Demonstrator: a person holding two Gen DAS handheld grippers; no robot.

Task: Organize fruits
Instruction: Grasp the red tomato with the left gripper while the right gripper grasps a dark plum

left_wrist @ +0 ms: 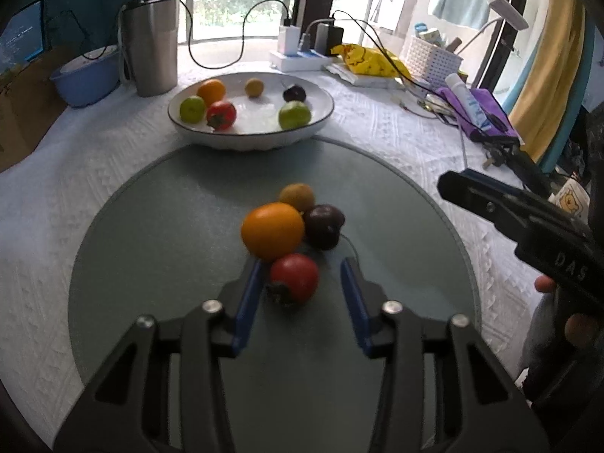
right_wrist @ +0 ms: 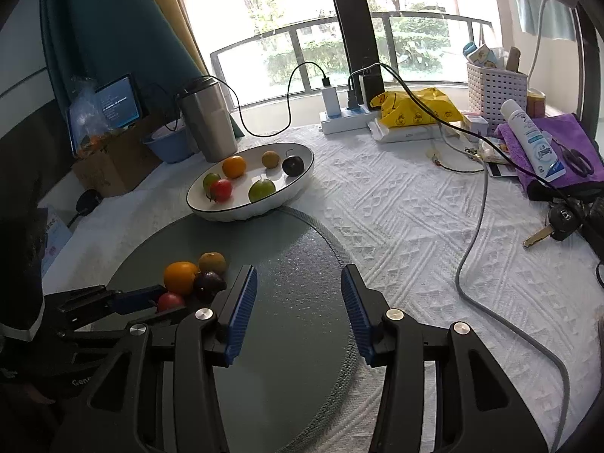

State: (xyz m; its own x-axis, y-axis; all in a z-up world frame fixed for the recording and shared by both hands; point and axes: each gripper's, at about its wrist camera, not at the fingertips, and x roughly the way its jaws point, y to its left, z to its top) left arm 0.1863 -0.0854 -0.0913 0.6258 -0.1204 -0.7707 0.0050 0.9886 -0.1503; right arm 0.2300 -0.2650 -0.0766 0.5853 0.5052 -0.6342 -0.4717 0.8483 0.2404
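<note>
While the left claw straddles the red persimmon on the round grey mat, jaws part open, only its left pad touches the fruit. Right claw hangs open and empty over the mat, beside the fruit cluster.

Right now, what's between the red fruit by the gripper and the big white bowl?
In the left wrist view, the orange, dark plum and brownish fruit sit between the red fruit and the white bowl, then bare mat.
</note>
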